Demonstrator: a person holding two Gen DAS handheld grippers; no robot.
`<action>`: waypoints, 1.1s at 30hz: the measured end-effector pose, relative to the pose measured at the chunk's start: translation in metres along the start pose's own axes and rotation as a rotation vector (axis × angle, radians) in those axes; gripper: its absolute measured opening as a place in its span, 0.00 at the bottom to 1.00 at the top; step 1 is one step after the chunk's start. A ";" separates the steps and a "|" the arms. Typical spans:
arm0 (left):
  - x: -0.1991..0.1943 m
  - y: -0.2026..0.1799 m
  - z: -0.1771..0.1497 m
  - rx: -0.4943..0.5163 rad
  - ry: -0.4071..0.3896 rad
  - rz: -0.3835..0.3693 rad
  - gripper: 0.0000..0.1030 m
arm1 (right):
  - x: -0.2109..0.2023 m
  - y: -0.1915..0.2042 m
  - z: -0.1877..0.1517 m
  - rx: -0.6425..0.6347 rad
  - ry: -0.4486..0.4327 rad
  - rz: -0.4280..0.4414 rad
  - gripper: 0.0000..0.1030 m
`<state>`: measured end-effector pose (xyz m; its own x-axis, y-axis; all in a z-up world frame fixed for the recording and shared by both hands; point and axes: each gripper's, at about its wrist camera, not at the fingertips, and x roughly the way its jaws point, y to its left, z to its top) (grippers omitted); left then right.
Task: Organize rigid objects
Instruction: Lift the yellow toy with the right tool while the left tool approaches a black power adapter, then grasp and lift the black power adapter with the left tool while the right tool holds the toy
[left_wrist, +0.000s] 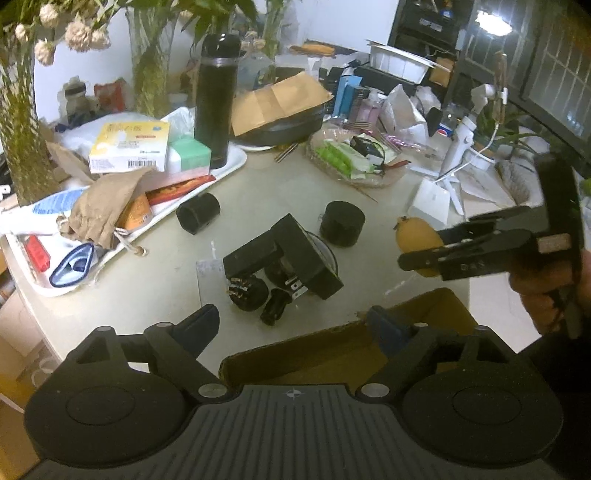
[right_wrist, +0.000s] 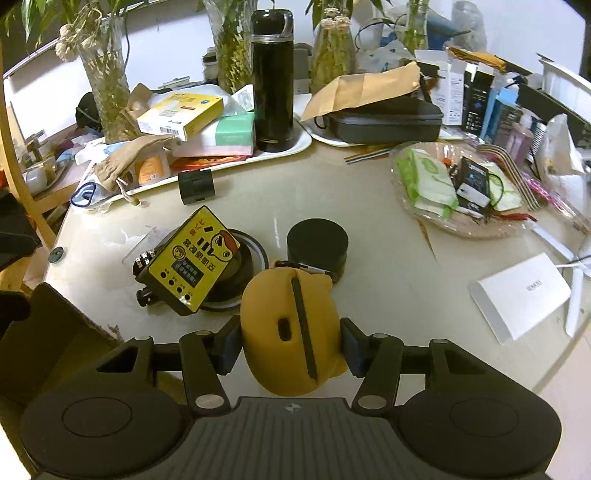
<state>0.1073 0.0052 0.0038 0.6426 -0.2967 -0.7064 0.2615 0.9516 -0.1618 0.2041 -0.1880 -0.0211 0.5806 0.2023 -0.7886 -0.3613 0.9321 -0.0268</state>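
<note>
Yellow case (right_wrist: 291, 328) clamped in the right gripper (right_wrist: 290, 345), held above the near table (right_wrist: 388, 302).
It looks light, rounded and smooth, so liable to slip; the pads grip its sides. Left gripper (left_wrist: 295, 328) hangs apart and empty over the cardboard box (left_wrist: 332, 354).

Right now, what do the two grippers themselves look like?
Both match: the left gripper and the right gripper are matte black plastic, with a ribbed centre plate bearing a small cross mark, round discs either side, silver pivot pins, linkage arms and dark blue pads on the fingers.
</note>
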 end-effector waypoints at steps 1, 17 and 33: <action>0.001 0.001 0.002 -0.005 0.003 0.000 0.86 | -0.003 0.000 -0.001 0.007 0.000 -0.006 0.56; 0.040 0.008 0.032 -0.131 0.064 -0.095 0.80 | -0.023 -0.009 -0.019 0.060 -0.031 -0.040 0.56; 0.115 0.030 0.051 -0.360 0.186 -0.163 0.51 | -0.029 -0.019 -0.023 0.100 -0.048 -0.032 0.56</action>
<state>0.2261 -0.0048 -0.0470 0.4646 -0.4569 -0.7586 0.0595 0.8708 -0.4880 0.1775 -0.2186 -0.0123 0.6260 0.1844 -0.7577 -0.2692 0.9630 0.0120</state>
